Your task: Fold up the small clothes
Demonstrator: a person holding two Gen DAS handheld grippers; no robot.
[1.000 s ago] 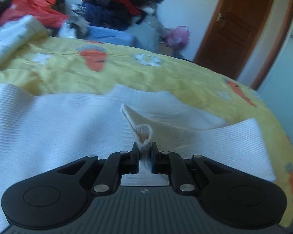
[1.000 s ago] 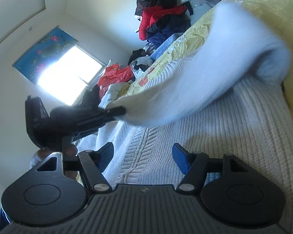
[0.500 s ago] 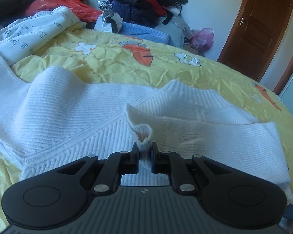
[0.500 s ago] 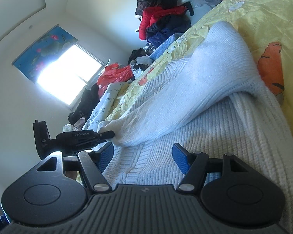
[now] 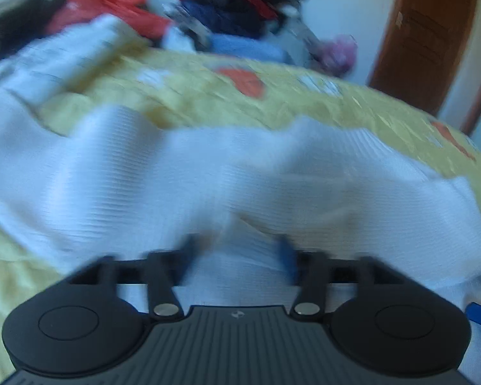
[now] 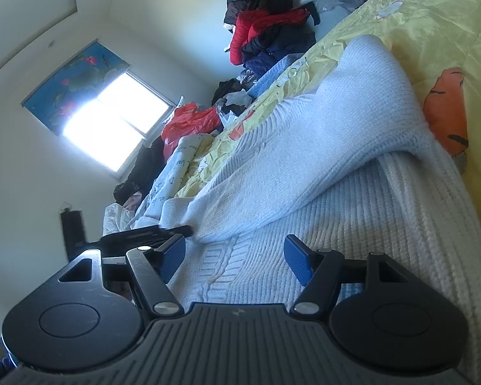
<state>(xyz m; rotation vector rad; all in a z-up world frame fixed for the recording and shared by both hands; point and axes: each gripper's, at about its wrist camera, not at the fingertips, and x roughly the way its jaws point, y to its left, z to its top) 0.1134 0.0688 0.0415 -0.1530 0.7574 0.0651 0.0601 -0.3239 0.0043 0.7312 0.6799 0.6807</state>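
Note:
A white knit sweater lies spread across the yellow bedspread; this view is blurred. My left gripper hovers low over it. Its jaws are opening wide, with cloth lying under the gap and no pad pressing on it. In the right wrist view the sweater's sleeve lies folded across the ribbed body. The sleeve's cuff ends just beside the left gripper, seen side-on at the left. My right gripper rests just above the sweater's body, jaws wide and opening a touch more, nothing between its blue pads.
A heap of red, dark and blue clothes sits beyond the bed's far edge, with a red bag and a printed white quilt on the left. A brown door stands at the back right, a bright window behind.
The left gripper, shut on the sleeve's cuff before, has opened and let it go. The sleeve has come down across the sweater's body. The right gripper has stayed where it was.

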